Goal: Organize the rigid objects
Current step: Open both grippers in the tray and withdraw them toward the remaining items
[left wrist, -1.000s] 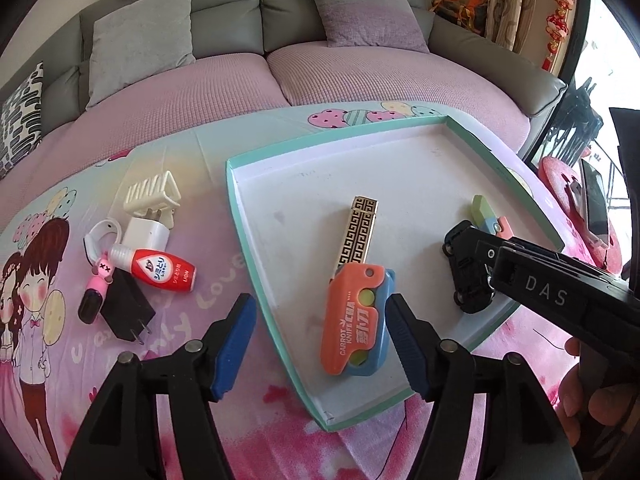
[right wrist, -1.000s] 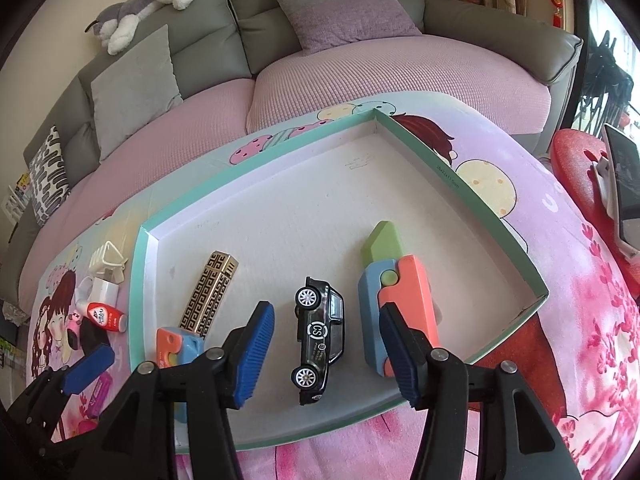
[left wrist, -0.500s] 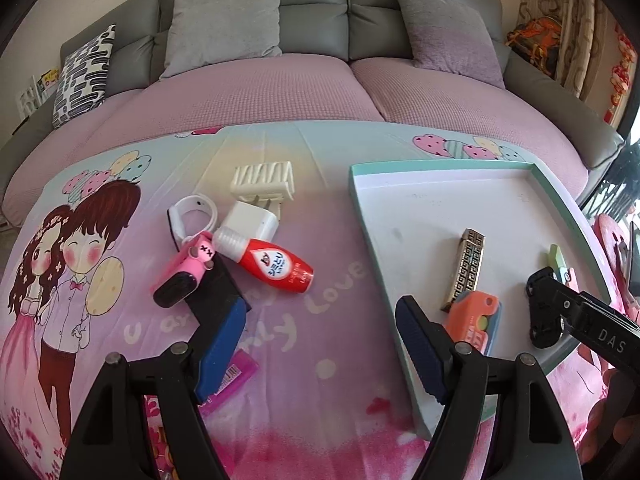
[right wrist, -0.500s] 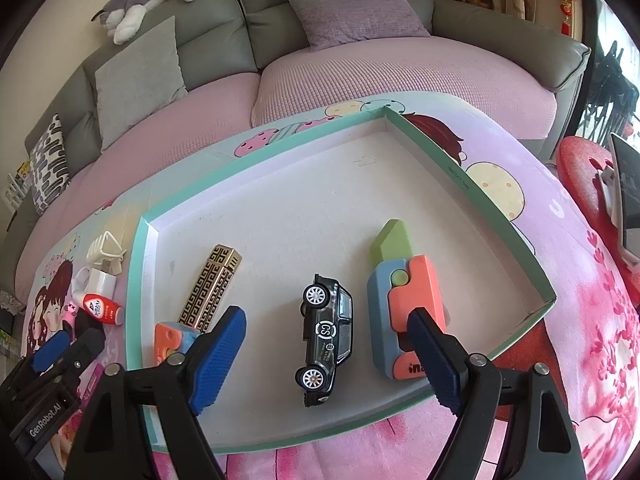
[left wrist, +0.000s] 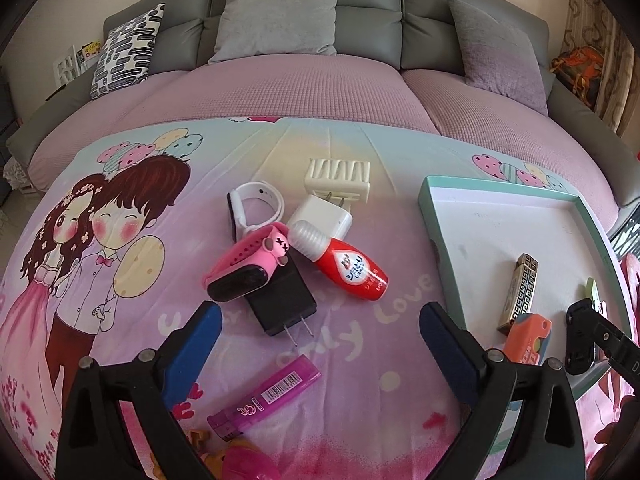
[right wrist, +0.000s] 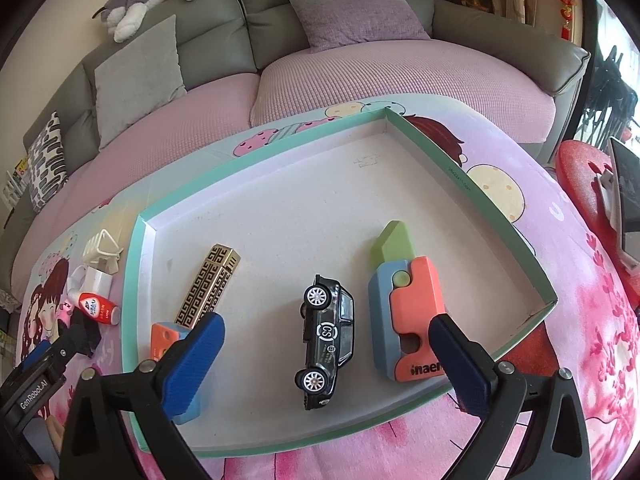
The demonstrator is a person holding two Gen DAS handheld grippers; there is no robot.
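Since leaving tray (left wrist: 442, 216), left gripper (left wrist: 320, 330) over clutter.

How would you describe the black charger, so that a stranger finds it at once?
Look left of the teal tray, at the pile on the cartoon tablecloth. The black charger lies under the pink watch, beside the red bottle. Only it is black, with two metal prongs pointing toward the camera.

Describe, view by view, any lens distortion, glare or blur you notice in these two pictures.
Left wrist view: fisheye bends the sofa into an arc, corners go black, the purple lighter stays sharp. Right wrist view: the tray rim bows outward, the window at right is blown out white, the toy car looks crisp.
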